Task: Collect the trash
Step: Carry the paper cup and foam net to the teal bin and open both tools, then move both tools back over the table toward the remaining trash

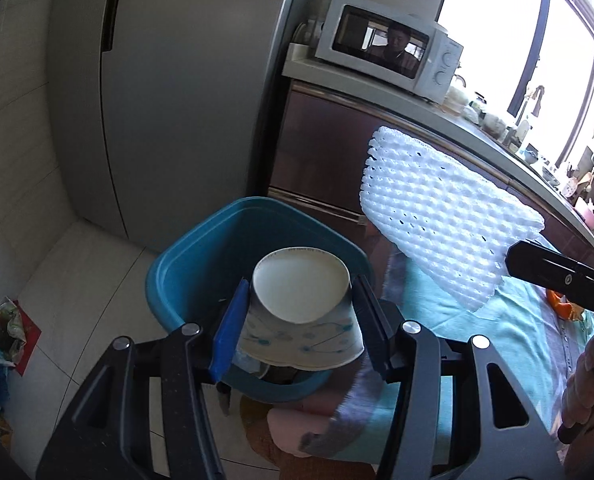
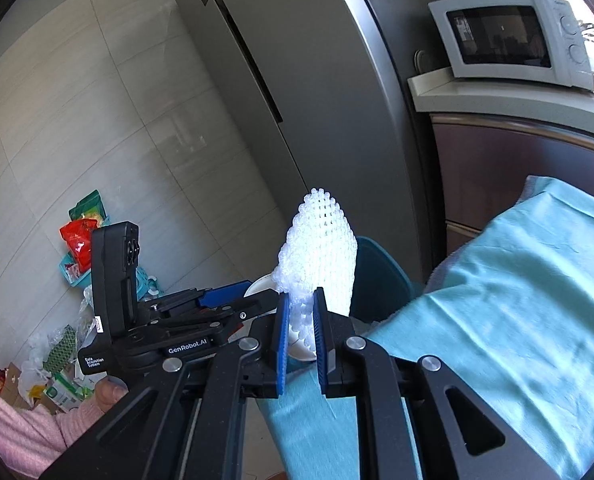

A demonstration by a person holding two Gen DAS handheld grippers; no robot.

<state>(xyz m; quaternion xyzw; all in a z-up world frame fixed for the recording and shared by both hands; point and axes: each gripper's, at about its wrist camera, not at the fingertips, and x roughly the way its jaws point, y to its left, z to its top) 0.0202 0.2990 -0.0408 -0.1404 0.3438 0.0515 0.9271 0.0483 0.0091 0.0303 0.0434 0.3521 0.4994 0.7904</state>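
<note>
Cup (image 1: 303, 312) between left fingers (image 1: 227, 332)

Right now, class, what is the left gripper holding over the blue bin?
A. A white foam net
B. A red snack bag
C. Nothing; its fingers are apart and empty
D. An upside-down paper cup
D: the left gripper has its fingers closed on the sides of a paper cup, base facing up, above the blue bin; the foam net is in the right gripper.
</note>
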